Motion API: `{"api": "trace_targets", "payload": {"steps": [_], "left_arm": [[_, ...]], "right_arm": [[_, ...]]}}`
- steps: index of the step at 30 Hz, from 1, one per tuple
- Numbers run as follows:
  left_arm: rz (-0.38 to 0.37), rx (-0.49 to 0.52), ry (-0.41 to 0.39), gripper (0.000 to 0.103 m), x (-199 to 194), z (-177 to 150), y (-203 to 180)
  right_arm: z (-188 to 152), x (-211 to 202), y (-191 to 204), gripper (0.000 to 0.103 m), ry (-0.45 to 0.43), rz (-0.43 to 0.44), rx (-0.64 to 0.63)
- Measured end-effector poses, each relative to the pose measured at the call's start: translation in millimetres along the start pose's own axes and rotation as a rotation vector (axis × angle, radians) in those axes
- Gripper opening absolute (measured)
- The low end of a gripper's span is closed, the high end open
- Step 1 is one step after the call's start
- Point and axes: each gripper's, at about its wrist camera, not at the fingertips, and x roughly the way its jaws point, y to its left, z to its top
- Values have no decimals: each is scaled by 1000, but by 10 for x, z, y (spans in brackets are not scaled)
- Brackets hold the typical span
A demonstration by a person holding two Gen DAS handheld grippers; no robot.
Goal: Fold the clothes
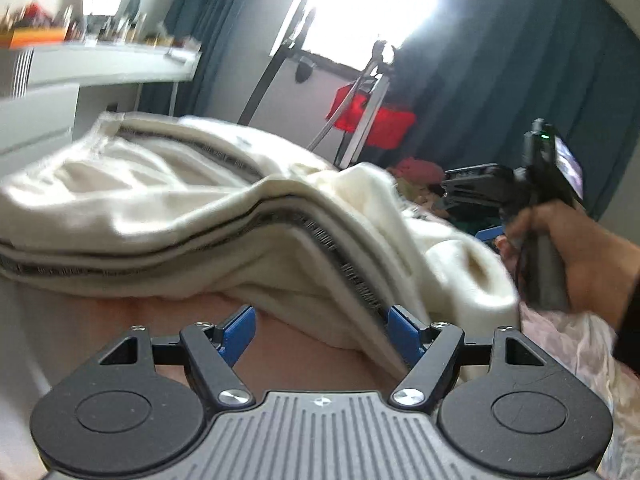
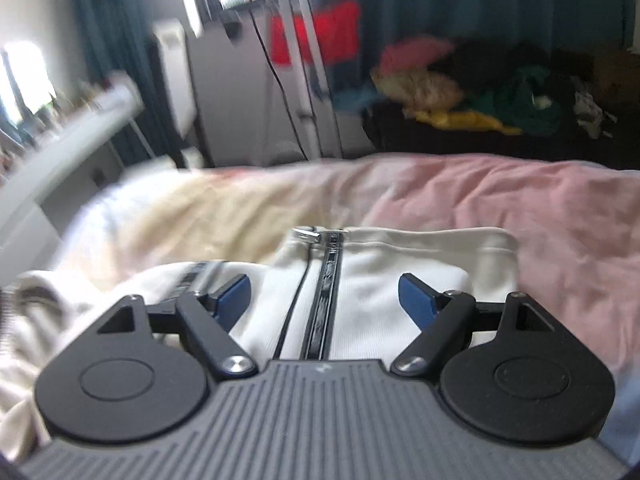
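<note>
**On the bed: cream jacket between two open tongs**

On the pink bed cover [image 2: 560, 216] lies a cream jacket [image 1: 168, 200] with a dark zipper [image 2: 328, 300]. No container shows clearly; a blurred heap of coloured clothes [image 2: 460, 96] lies behind the bed. The left tongs [image 1: 322, 330] stand wide open and hold nothing; the jacket's edge lies just beside the right blue finger. The right tongs [image 2: 326, 298], in a hand [image 1: 580, 252], are also wide open and empty, over the zipper.
</note>
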Motion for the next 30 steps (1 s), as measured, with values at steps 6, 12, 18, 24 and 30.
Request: {"api": "trace_targets", "payload": {"steps": [6,12,18,24,30], "left_arm": [[2,-127,62,75,299,-22,283],[4,-132,80,75,383,-65,303],[2,-106,39,75,290,-40,246],[-18,-101,3,75,167,-4,178],[-28,-62,-17,75,-11,-29,60]], "right_arm": [[172,718,191,83,137,-7,-25],[24,892,251,43,196,-101,-149],[151,305,74,10,61,-123,-131],[369,-929,-681,10,-211,-154,38],[-200,-2104,-1889,10,-463,-174,375]]}}
